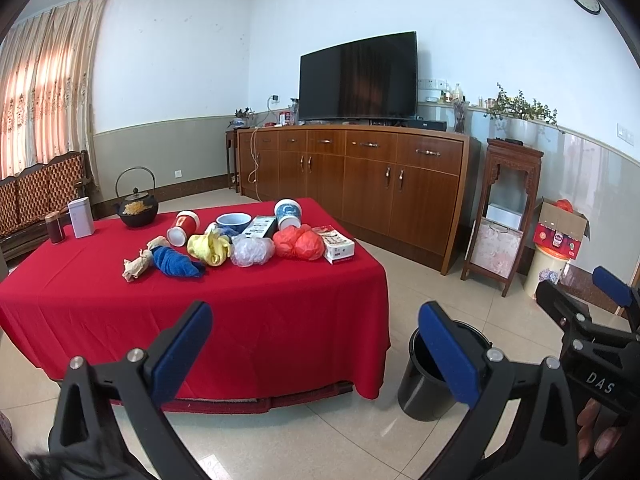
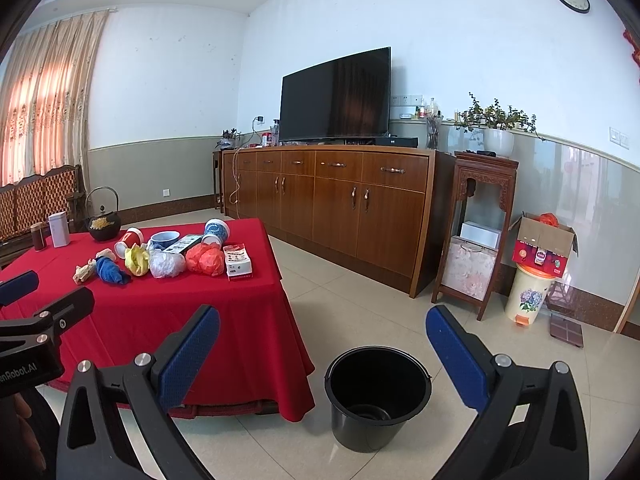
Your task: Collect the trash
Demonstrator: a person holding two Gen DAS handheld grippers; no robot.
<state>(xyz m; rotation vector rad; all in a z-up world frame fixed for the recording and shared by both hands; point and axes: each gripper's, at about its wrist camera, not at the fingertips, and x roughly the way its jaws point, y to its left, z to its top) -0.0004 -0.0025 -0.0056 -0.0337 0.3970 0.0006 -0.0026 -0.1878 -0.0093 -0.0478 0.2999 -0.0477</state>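
Red tablecloth (image 1: 240, 300) carries crumpled bags and cups. Left gripper (image 1: 316, 344) and right gripper (image 2: 324, 348) gape empty; black bucket (image 2: 378, 396) stands beside the table

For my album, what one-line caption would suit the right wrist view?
Open right gripper above an empty black bucket, beside a red-clothed table strewn with crumpled bags.

We are holding our left gripper (image 1: 316, 344) with jaws spread wide before the red worktop (image 1: 224, 304) and black bucket (image 1: 420, 392).
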